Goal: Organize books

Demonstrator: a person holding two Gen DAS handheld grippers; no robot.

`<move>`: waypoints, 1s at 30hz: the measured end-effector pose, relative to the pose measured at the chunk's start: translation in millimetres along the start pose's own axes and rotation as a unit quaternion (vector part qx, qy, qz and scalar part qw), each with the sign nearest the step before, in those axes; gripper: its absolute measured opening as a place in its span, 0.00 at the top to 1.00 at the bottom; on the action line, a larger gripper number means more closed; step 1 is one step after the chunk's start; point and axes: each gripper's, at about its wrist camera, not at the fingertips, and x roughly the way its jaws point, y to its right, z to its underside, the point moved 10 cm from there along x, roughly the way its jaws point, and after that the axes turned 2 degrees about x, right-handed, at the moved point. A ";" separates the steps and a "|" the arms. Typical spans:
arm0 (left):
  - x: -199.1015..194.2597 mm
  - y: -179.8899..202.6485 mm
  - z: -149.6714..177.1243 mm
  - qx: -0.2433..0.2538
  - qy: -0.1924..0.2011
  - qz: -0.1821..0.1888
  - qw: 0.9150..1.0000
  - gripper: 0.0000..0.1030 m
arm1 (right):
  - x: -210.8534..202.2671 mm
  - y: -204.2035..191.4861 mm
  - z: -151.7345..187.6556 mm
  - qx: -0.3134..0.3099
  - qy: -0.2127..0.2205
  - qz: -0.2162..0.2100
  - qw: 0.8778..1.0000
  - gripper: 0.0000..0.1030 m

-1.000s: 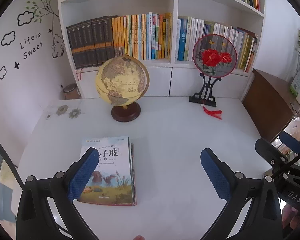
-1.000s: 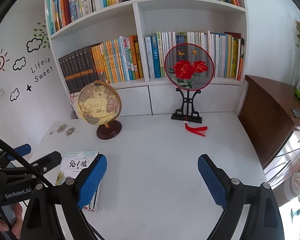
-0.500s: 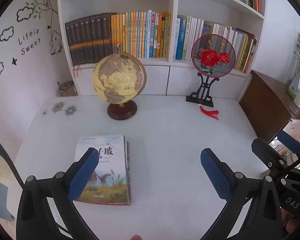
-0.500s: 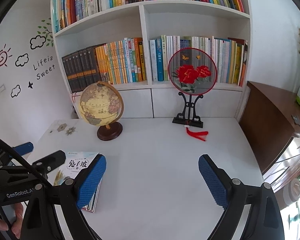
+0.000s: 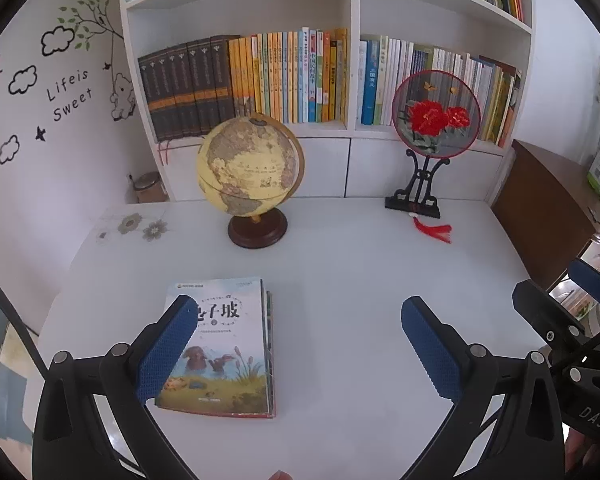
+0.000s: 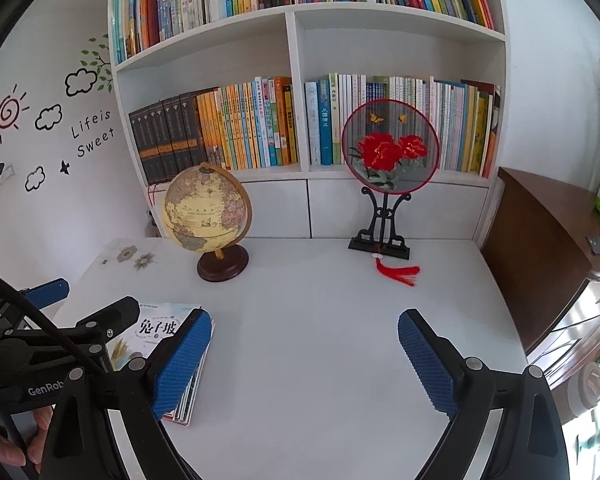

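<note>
With both sets of jaws wide open and empty, the picture book [image 5: 224, 344] lies flat on the worktop [image 5: 340, 300] under the left gripper [image 5: 300, 344]'s left jaw, so a grab could lift only the cover, leaving thinner books underneath.

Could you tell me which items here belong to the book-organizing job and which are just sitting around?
Part of the job:
- stack of books on the desk
- bookshelf
- left gripper, open
- right gripper, open

Just lying about:
- globe
- embroidered fan
- red tassel
</note>
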 end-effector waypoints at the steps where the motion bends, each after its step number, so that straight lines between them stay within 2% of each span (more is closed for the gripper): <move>1: 0.1 0.1 0.0 0.000 0.000 -0.001 1.000 0.01 | 0.5 0.1 -0.3 -0.001 0.000 0.000 1.000 0.09; 7: 3.1 0.1 3.1 0.001 -0.006 -0.011 1.000 0.01 | 0.9 -0.1 2.3 0.002 -0.006 -0.001 1.000 0.09; 30: 6.7 6.0 4.4 0.002 -0.010 0.005 1.000 0.01 | 6.7 3.6 5.9 0.012 -0.022 0.002 1.000 0.09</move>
